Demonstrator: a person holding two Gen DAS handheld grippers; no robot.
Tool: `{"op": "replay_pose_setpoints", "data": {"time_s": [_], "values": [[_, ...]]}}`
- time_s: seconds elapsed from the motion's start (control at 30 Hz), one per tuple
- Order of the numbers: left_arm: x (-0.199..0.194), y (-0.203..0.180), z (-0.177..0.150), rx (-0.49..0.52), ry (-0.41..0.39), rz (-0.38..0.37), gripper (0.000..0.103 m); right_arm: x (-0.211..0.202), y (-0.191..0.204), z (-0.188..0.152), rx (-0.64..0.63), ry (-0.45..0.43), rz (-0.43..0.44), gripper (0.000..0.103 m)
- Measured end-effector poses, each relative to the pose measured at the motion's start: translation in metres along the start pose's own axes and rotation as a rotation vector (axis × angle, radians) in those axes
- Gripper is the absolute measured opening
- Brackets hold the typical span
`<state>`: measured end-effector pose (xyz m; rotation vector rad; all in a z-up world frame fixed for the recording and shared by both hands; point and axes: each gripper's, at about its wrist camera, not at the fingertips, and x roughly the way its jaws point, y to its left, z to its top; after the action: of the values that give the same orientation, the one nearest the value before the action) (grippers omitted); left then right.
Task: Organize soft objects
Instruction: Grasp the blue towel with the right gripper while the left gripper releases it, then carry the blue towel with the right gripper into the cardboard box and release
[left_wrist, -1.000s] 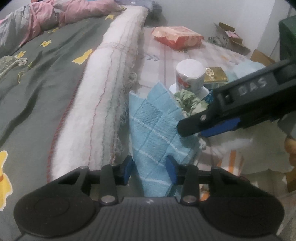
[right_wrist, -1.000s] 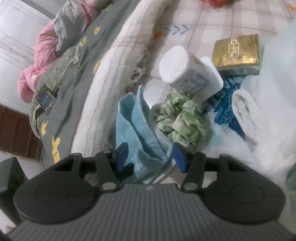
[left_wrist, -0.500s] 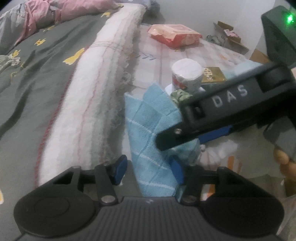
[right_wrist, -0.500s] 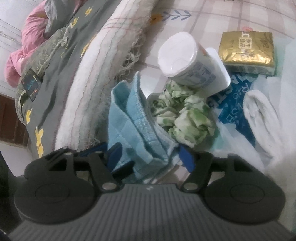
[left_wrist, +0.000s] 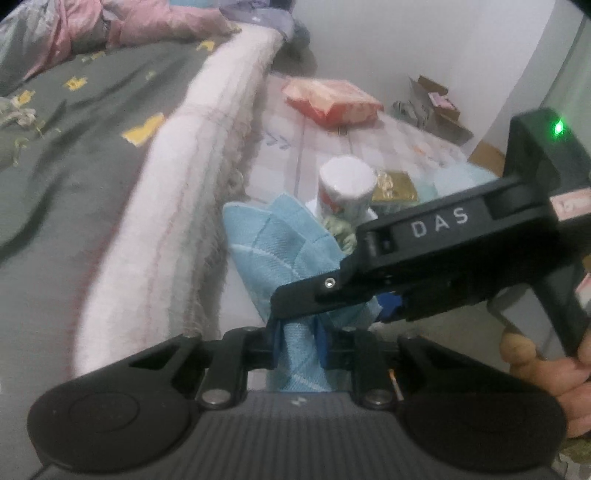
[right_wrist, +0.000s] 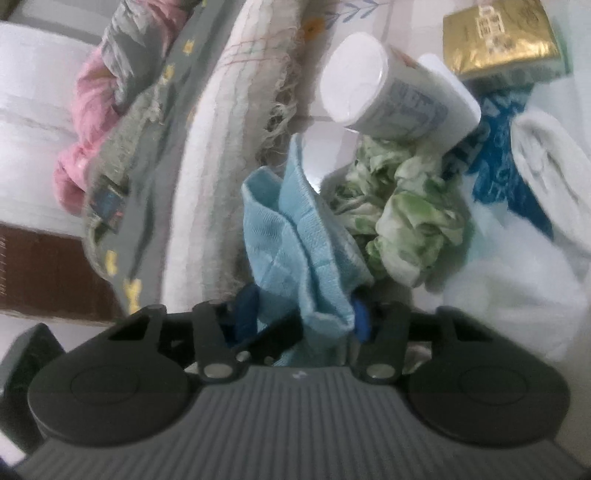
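A light blue checked cloth (left_wrist: 284, 254) stands bunched on the bed, also in the right wrist view (right_wrist: 295, 243). My left gripper (left_wrist: 299, 350) is shut on its near lower part. My right gripper (right_wrist: 306, 317) is shut on the same cloth; its black body (left_wrist: 436, 258) crosses the left wrist view from the right. A green-and-white scrunchie (right_wrist: 402, 214) lies just behind the cloth. A white sock (right_wrist: 550, 177) lies at the right.
A white paper roll (right_wrist: 384, 92) leans behind the scrunchie, a gold packet (right_wrist: 498, 37) beyond it. A rolled white blanket (left_wrist: 177, 206) and a grey quilt (left_wrist: 66, 155) fill the left. A red packet (left_wrist: 332, 99) lies farther back.
Both grippers have closed on the blue cloth, which is now pinched and bunched narrower. The right gripper has moved closer across the left wrist view.
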<state>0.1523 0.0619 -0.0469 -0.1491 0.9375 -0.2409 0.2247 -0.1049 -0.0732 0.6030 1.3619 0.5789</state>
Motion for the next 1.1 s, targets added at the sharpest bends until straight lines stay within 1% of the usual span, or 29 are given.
{"op": "replay_pose_setpoints", "data": {"time_s": [0.2,0.3,0.43,0.5,0.57,0.67,0.73,0.83,0.9,0.97,1.03,1.1], "values": [[-0.045,-0.012,0.014,0.038,-0.09,0.051,0.019,-0.025,0.026,-0.005,-0.047,-0.043,0.11,0.045],[-0.071,-0.024,0.025,0.053,-0.143,0.048,0.019,-0.047,0.041,-0.007,-0.078,-0.083,0.168,0.045],[-0.089,-0.055,0.044,0.104,-0.201,0.001,0.019,-0.092,0.051,-0.008,-0.119,-0.175,0.213,0.045],[-0.091,-0.077,0.053,0.145,-0.217,-0.042,0.019,-0.123,0.044,-0.011,-0.123,-0.234,0.223,0.045],[-0.087,-0.108,0.063,0.197,-0.221,-0.094,0.019,-0.157,0.03,-0.014,-0.115,-0.297,0.221,0.045],[-0.071,-0.166,0.072,0.285,-0.211,-0.175,0.019,-0.212,-0.001,-0.021,-0.085,-0.394,0.188,0.045],[-0.055,-0.206,0.076,0.334,-0.192,-0.237,0.019,-0.251,-0.028,-0.028,-0.052,-0.458,0.143,0.044],[-0.023,-0.269,0.079,0.393,-0.135,-0.336,0.019,-0.305,-0.07,-0.042,0.003,-0.541,0.051,0.044],[0.001,-0.309,0.077,0.424,-0.083,-0.393,0.019,-0.335,-0.097,-0.05,0.04,-0.578,-0.016,0.043],[0.026,-0.347,0.074,0.446,-0.028,-0.43,0.02,-0.362,-0.127,-0.058,0.088,-0.605,-0.093,0.043],[0.049,-0.38,0.071,0.476,0.01,-0.441,0.02,-0.382,-0.155,-0.062,0.127,-0.614,-0.167,0.042],[0.07,-0.406,0.066,0.496,0.034,-0.447,0.02,-0.394,-0.177,-0.063,0.154,-0.614,-0.234,0.042]]}}
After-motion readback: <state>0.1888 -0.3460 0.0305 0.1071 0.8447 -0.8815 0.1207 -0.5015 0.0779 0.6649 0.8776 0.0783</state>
